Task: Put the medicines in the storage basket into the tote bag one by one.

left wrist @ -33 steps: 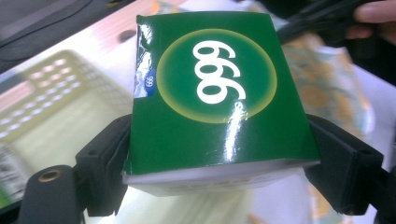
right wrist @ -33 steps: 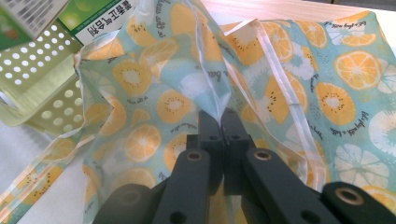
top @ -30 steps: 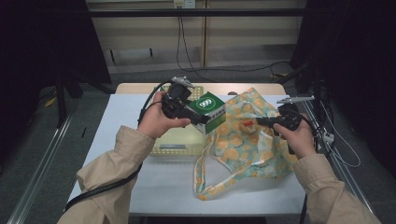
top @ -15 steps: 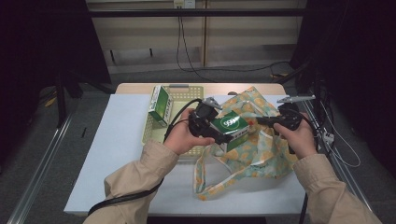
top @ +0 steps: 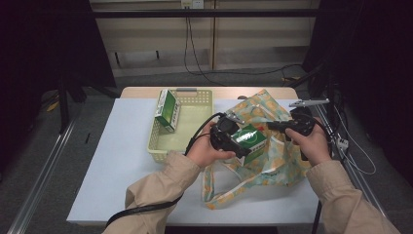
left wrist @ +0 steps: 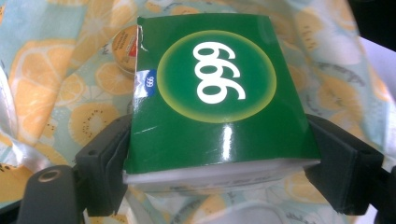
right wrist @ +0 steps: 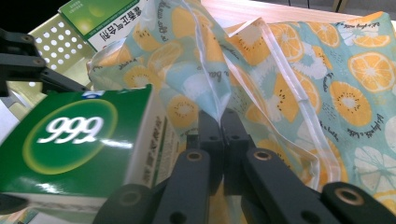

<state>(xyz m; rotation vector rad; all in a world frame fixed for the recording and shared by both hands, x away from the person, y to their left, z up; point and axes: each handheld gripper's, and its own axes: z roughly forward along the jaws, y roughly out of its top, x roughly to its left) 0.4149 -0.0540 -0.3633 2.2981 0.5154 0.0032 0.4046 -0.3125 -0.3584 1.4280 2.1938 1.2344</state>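
Observation:
A green box marked 999 [top: 250, 138] [left wrist: 215, 93] [right wrist: 70, 135] is clamped by its sides between the jaws of my left gripper [top: 243, 143] [left wrist: 219, 179]. It hangs just over the mouth of a fruit-print bag [top: 277, 163] [left wrist: 56, 60] [right wrist: 327, 70] lying on the white table. To the right, my right gripper [top: 269, 126] [right wrist: 219, 122] is shut on the bag's upper rim and holds it lifted, so the opening faces the box.
A pale yellow perforated basket [top: 191, 132] [right wrist: 51, 42] stands left of the bag, with a second green box [top: 168, 111] [right wrist: 107, 18] leaning on its left wall. A small round orange-lidded thing [left wrist: 123, 46] lies inside the bag. The table's edge [top: 185, 217] is near the person.
My left gripper has carried the green box rightward and down, from over the basket to the bag's opening. The right gripper has stayed put on the rim.

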